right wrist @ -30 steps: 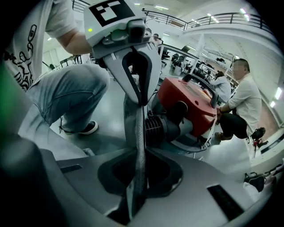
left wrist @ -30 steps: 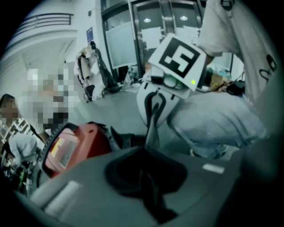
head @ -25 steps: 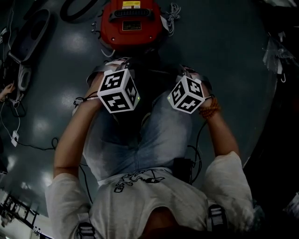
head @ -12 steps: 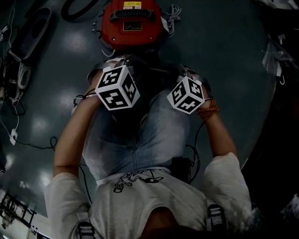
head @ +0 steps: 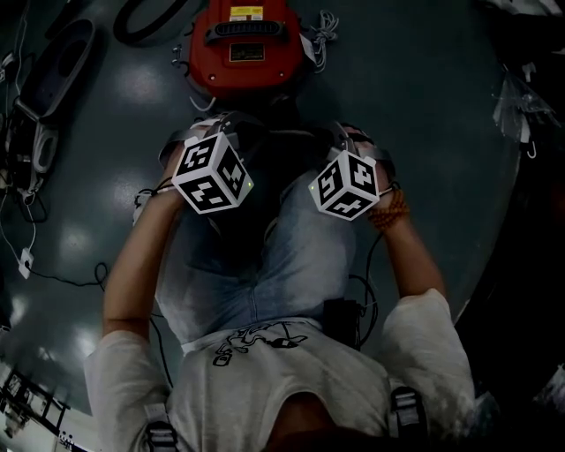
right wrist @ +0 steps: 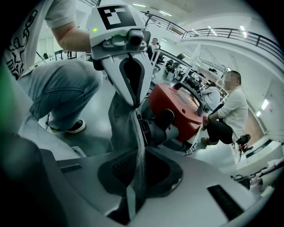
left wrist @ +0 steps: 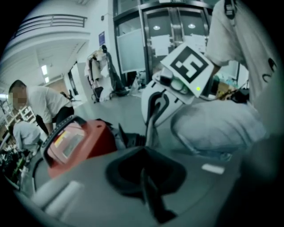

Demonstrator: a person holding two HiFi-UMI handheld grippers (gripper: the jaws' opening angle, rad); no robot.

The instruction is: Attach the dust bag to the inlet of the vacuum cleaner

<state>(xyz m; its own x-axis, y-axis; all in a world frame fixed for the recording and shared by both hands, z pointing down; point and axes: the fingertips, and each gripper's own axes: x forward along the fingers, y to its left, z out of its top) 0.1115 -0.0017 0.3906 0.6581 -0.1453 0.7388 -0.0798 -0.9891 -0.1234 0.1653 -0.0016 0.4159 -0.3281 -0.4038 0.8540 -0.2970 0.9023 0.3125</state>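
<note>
The red vacuum cleaner stands on the floor ahead of the person's knees, and its black round inlet faces the grippers. A grey dust bag hangs stretched between the two grippers just in front of the inlet. My left gripper is shut on a thin dark edge of the bag. My right gripper is shut on the bag's lower grey fabric. In the head view only the marker cubes show clearly, the left and the right; the jaws are lost in the dark.
A black hose curls at the vacuum's left, and a dark floor tool and cables lie further left. The person's jeans-clad legs are under the grippers. Other people crouch beyond the vacuum.
In the head view both marker cubes have tilted a little and drifted slightly left. The vacuum and the bag between the grippers stay where they were.
</note>
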